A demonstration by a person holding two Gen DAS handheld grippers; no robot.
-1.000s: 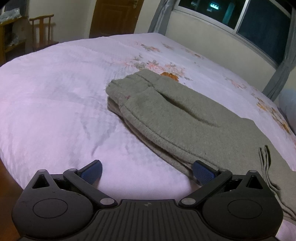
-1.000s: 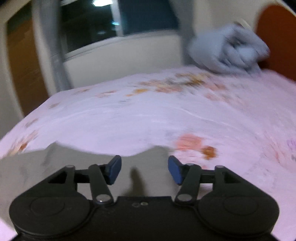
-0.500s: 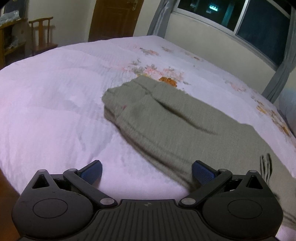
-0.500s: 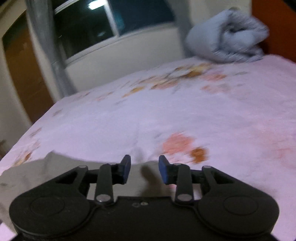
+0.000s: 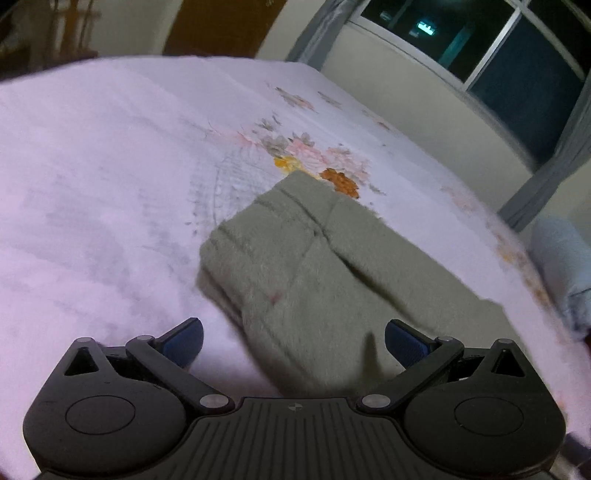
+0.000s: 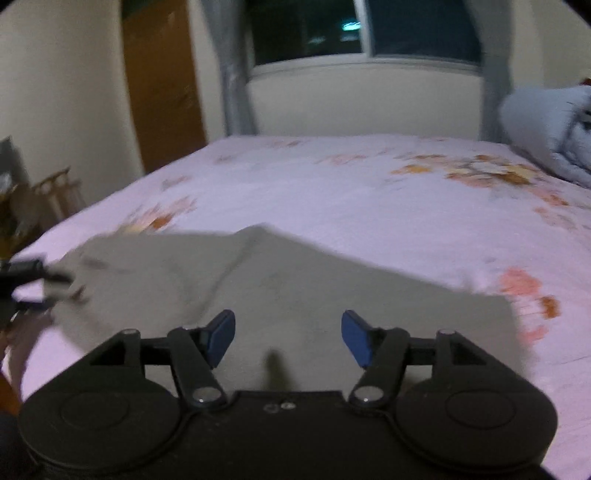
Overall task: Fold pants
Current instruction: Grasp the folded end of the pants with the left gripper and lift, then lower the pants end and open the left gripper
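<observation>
Grey-green fleece pants (image 5: 317,273) lie folded lengthwise on a pink floral bedsheet (image 5: 110,177), cuffs at the far end in the left wrist view. My left gripper (image 5: 293,341) is open, low over the near part of the legs, holding nothing. In the right wrist view the pants (image 6: 295,291) spread flat across the bed, one edge raised in a ridge. My right gripper (image 6: 288,338) is open above the cloth, holding nothing. The left gripper (image 6: 26,284) shows blurred at the left edge of that view.
A rolled grey-blue quilt (image 6: 546,129) lies at the head of the bed. A window with grey curtains (image 6: 365,33) and a brown door (image 6: 162,85) are behind. Wooden chairs (image 6: 55,195) stand beside the bed.
My right gripper closed partway, then opened wide and swung left so more of the pants shows. My left gripper moved forward toward the cuffs and stayed open.
</observation>
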